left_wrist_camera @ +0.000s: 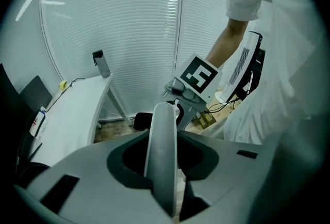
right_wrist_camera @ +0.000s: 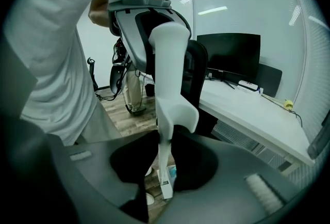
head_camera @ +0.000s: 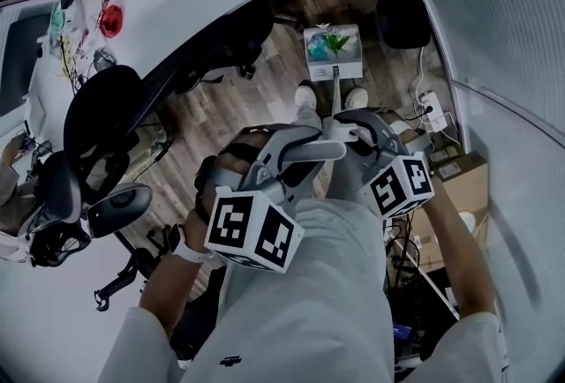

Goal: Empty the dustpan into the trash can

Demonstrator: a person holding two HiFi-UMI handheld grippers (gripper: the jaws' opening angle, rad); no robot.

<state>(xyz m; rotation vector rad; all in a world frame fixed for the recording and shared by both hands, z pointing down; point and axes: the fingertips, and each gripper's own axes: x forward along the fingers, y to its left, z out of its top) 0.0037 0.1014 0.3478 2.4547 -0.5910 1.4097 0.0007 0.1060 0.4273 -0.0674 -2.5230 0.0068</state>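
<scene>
left gripper (head_camera: 309,152) pointing steeply down, jaws clenching the one handle (left_wrist_camera: 161,150) at its upper end | right gripper (head_camera: 351,132) tilting down, jaws grasping the same handle lower | one dustpan (head_camera: 333,53) hanging below both jaws, carrying litter, beyond two white shoes (head_camera: 306,95)

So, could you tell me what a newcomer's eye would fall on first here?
Mid-frame in the head view, the left gripper and right gripper both clamp the top of a white dustpan handle. Beyond them, by the person's shoes, the dustpan holds green and blue scraps, with a black trash can just to its right on the wooden floor.
</scene>
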